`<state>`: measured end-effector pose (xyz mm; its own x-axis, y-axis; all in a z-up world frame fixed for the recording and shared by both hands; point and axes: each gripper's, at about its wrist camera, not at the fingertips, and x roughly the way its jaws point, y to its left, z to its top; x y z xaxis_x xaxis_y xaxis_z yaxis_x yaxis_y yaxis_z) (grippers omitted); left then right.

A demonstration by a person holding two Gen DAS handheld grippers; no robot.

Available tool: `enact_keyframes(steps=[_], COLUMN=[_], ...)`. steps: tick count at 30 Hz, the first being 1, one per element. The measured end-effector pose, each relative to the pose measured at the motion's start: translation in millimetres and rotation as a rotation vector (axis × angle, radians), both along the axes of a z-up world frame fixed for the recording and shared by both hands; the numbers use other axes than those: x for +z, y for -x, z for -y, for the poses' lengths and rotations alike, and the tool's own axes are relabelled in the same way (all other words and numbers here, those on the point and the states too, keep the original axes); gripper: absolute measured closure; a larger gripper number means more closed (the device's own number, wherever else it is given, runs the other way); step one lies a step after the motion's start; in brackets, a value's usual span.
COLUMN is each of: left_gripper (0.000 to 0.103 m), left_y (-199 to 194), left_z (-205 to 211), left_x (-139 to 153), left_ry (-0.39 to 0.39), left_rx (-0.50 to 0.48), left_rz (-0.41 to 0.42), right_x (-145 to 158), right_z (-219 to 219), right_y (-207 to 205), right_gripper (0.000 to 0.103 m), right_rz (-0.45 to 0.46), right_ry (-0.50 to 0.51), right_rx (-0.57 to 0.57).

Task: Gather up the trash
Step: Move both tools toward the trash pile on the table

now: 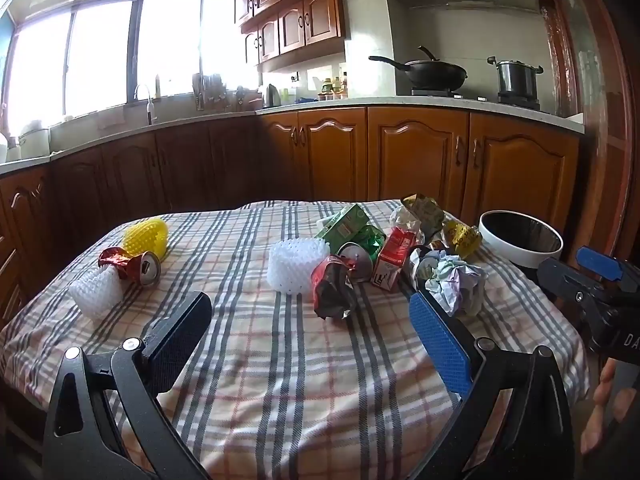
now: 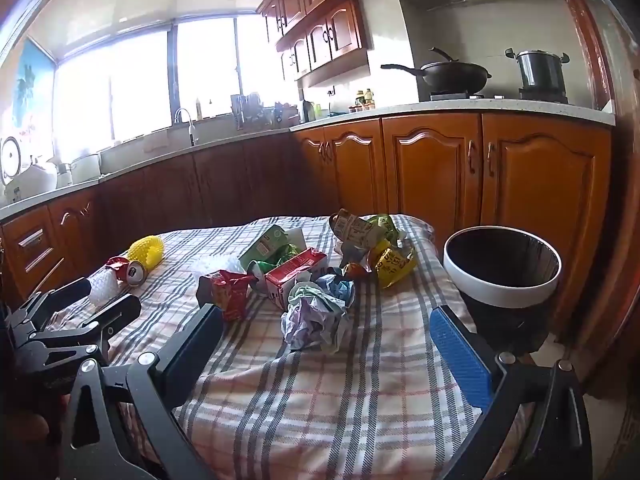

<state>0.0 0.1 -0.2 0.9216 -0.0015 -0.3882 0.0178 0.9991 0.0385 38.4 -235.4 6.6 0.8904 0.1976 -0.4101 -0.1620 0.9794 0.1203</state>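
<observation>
Crumpled ball of pale lilac-and-blue paper [image 2: 316,312] lay on the plaid-clothed tabletop [image 2: 320,392], at the near edge of the litter pile, left of the white-rimmed round trash bin [image 2: 502,266]. From the right tongs [image 2: 336,344] it sat straight ahead, roughly centred in the gap; no clear long axis. Right tongs wide open, empty, judged nearer. Left tongs [image 1: 312,328] equally open, empty; the ball lay beyond their blue finger, bin-side.

Wok [image 1: 434,70], steel pot [image 1: 517,78] on stove (wooden cabinets [image 1: 416,156] below).
</observation>
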Motion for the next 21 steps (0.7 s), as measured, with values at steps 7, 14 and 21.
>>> enact_keyframes(steps=[7,14,21], left_gripper=[0.002,0.002,0.002], left_y=[-0.1,-3.9,-5.5], left_z=[-1.9,0.7,-0.3], left_x=[-1.5,-2.1,-7.0], left_ry=[0.007,0.008,0.014], left_rx=[0.001,0.002,0.008], left_rz=[-0.006,-0.005,-0.012], right_x=[-0.6,-1.2,-2.8], right_z=[-0.6,-1.0,-3.0], right_y=[0.4,0.6,-1.7], right_gripper=[0.000,0.000,0.000], right_rz=[-0.001,0.000,-0.010], right_ry=[-0.002,-0.003,-0.010], right_rx=[0.003,0.005,0.021])
